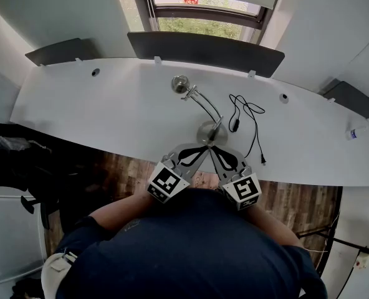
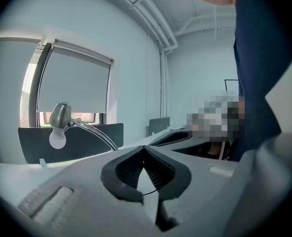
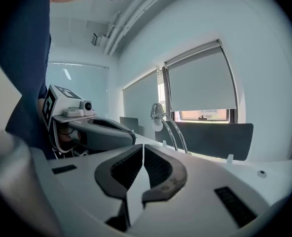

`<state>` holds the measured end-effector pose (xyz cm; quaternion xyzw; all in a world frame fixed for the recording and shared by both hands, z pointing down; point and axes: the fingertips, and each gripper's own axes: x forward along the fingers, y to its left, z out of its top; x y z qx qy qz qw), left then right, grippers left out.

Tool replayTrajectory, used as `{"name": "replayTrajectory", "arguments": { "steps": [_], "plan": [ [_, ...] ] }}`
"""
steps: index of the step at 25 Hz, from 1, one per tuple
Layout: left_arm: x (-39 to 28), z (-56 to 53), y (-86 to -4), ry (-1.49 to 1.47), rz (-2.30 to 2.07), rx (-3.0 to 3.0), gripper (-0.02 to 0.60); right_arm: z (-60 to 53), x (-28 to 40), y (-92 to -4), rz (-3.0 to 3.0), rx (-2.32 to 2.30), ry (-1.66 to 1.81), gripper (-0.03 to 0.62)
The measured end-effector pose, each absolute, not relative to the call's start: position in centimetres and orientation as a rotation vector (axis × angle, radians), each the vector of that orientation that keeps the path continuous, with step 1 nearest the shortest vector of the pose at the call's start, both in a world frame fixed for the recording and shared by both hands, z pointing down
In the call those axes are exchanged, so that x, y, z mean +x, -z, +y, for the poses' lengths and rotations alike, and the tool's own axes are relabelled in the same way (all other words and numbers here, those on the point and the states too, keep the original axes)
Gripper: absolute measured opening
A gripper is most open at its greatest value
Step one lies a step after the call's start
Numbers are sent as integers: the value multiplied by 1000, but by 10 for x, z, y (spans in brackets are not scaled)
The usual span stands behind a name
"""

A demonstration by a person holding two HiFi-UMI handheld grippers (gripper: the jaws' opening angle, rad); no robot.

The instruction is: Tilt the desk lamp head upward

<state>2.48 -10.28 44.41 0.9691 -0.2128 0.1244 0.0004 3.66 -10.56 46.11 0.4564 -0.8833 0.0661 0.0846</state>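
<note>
A chrome desk lamp stands on the white desk (image 1: 97, 111): its round base (image 1: 207, 131) is near the front edge, and a curved arm rises to the small head (image 1: 181, 84) farther back. Its black cord (image 1: 247, 114) trails to the right. My left gripper (image 1: 204, 149) and right gripper (image 1: 213, 149) meet tip to tip just in front of the base, both shut with nothing between the jaws. In the left gripper view the lamp head (image 2: 60, 115) and white bulb (image 2: 57, 138) appear up left of the left gripper (image 2: 144, 149). In the right gripper view the lamp head (image 3: 158, 110) is beyond the right gripper (image 3: 143, 146).
Dark divider panels (image 1: 203, 50) line the desk's far edge below a window (image 1: 204, 17). A small bottle (image 1: 361, 132) lies at the desk's right end. Black bags (image 1: 22, 157) sit at the left over the wooden floor (image 1: 119, 173). The left gripper's body (image 3: 94, 132) shows in the right gripper view.
</note>
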Motion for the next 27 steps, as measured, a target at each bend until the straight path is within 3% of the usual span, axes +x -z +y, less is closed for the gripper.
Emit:
{"name": "replayTrajectory", "arguments": {
  "steps": [27],
  "plan": [
    [20, -109, -448, -378, -714, 3021, 8, -107, 37, -472, -2624, 1352, -234, 11]
  ]
}}
